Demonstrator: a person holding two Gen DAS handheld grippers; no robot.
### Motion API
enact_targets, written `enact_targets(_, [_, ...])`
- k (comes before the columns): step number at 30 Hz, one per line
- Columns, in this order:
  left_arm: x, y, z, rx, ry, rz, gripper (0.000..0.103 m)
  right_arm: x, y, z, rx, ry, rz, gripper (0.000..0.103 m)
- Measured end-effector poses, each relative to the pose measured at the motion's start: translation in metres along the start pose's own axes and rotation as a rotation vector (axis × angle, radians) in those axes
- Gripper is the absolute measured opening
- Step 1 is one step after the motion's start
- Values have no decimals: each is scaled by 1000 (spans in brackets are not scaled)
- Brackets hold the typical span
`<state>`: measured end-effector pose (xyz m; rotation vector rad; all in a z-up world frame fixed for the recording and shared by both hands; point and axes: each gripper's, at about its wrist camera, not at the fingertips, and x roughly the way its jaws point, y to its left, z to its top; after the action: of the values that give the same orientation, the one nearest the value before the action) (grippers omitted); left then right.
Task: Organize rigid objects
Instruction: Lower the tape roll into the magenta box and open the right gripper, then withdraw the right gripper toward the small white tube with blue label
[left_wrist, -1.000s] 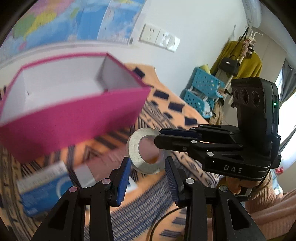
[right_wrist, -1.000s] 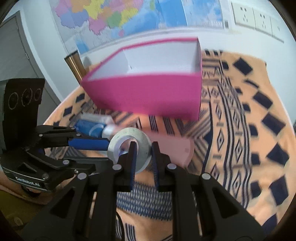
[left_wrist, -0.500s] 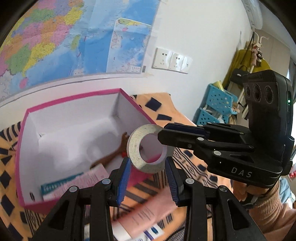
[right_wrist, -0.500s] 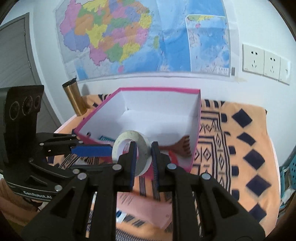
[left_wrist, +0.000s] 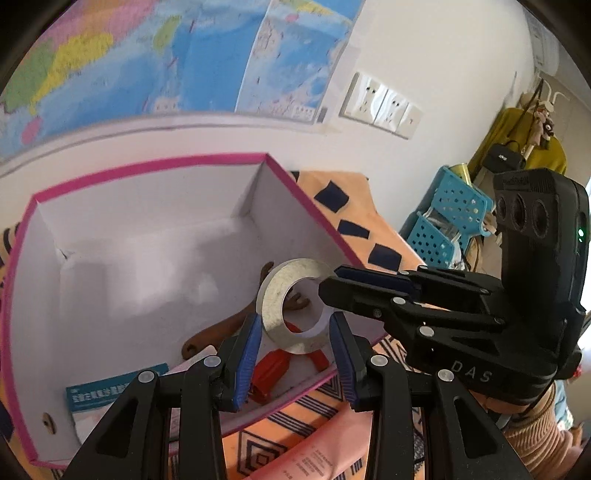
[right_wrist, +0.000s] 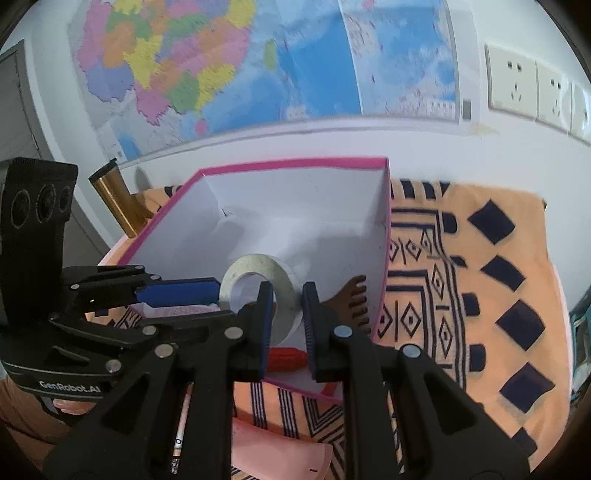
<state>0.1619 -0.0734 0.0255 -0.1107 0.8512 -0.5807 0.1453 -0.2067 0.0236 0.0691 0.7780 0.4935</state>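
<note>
Both tongs hold one roll of tape (left_wrist: 293, 308) above the open pink box (left_wrist: 147, 173). The left gripper (left_wrist: 295, 332) clamps the roll across its outer faces; the right gripper (right_wrist: 288, 306) pinches its wall, fully closed. Inside the box lie a wooden comb (right_wrist: 351, 299), a red tool (left_wrist: 271, 369) and a leaflet (left_wrist: 110, 387). The box sits on an orange patterned cloth (right_wrist: 480, 295).

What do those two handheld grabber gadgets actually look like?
Both are black plastic with silver screws and blue-padded jaws. The right gripper has three round lenses and "DAS" lettering; the left gripper reads "GenRobot.AI". A ribbed peach sleeve shows behind.
</note>
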Motion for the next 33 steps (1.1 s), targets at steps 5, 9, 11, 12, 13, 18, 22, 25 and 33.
enact_targets(5, [7, 0, 0, -15, 20, -8, 38, 3, -6, -5, 27, 24, -32, 19])
enact_targets(9, [-5, -1, -6, -3, -17, 35, 38, -6, -8, -7, 37, 9, -63, 22])
enact_targets(11, [-19, -1, -12, 13, -61, 43, 38, -17, -7, -11, 44, -12, -45, 22])
enact_targets(12, [-27, -1, -18, 21, -80, 46, 39, -24, -6, -13, 43, -26, -28, 22])
enact_targets(13, [-37, 0, -24, 34, -101, 53, 40, -33, -3, -18, 40, -42, -1, 23])
enact_targets(18, [-75, 10, -63, 46, -147, 67, 41, -59, 13, -46, 7, -62, 134, 30])
enact_targets(22, [-89, 16, -97, 26, -131, 69, 41, -65, 22, -76, 14, -25, 219, 31])
enact_targets(25, [-89, 15, -121, 15, -97, 78, 41, -62, 29, -96, 18, 22, 248, 31])
enact_targets(33, [-71, 12, -165, -29, 13, 94, 41, -31, 45, -139, 33, 169, 272, 31])
